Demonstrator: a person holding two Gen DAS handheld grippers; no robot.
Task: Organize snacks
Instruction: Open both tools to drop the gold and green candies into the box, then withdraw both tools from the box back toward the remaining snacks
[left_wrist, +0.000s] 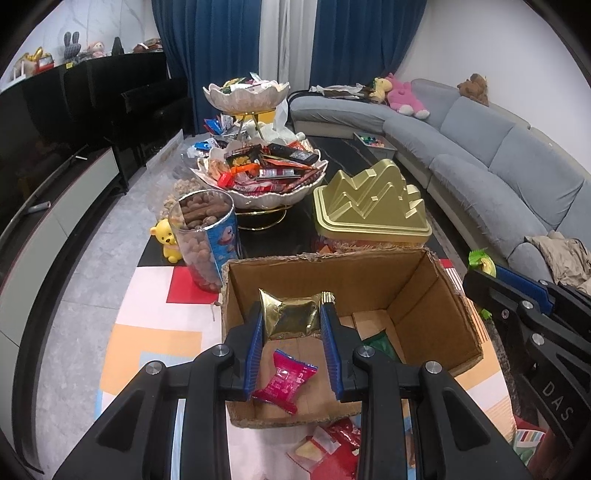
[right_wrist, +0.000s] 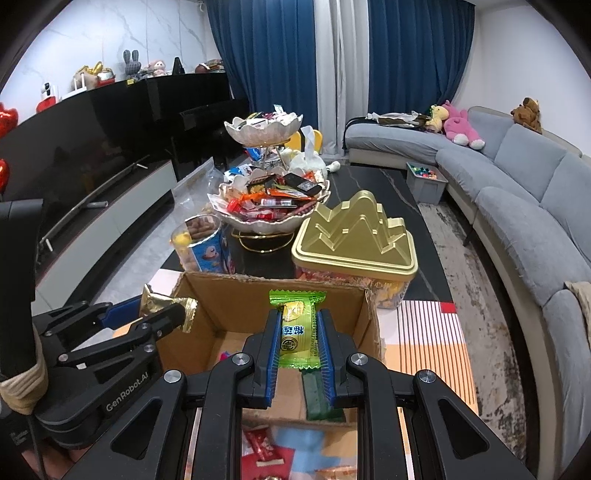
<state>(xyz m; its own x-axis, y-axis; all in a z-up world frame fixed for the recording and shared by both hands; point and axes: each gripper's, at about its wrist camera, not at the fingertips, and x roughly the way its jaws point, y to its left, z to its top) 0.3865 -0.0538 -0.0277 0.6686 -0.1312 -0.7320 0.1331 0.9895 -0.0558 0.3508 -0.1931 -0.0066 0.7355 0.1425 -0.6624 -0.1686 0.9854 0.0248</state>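
An open cardboard box (left_wrist: 424, 295) (right_wrist: 240, 295) stands on the table's near end. My left gripper (left_wrist: 291, 314) is shut on a gold foil snack packet (left_wrist: 290, 314) and hangs over the box's inside; from the right wrist view that left gripper (right_wrist: 173, 314) with the gold packet (right_wrist: 159, 301) sits at the box's left wall. My right gripper (right_wrist: 298, 325) is shut on a green wrapped snack bar (right_wrist: 295, 328), above the box's middle. A pink packet (left_wrist: 284, 382) and a dark green bar (right_wrist: 317, 398) lie on the box floor.
Behind the box stand a gold mountain-shaped tin (left_wrist: 369, 203), a clear tub of nuts (left_wrist: 205, 236) and a two-tier shell bowl stand heaped with snacks (left_wrist: 262, 173). Loose red packets (left_wrist: 332, 439) lie on the mat in front. A grey sofa (left_wrist: 480, 155) curves at the right.
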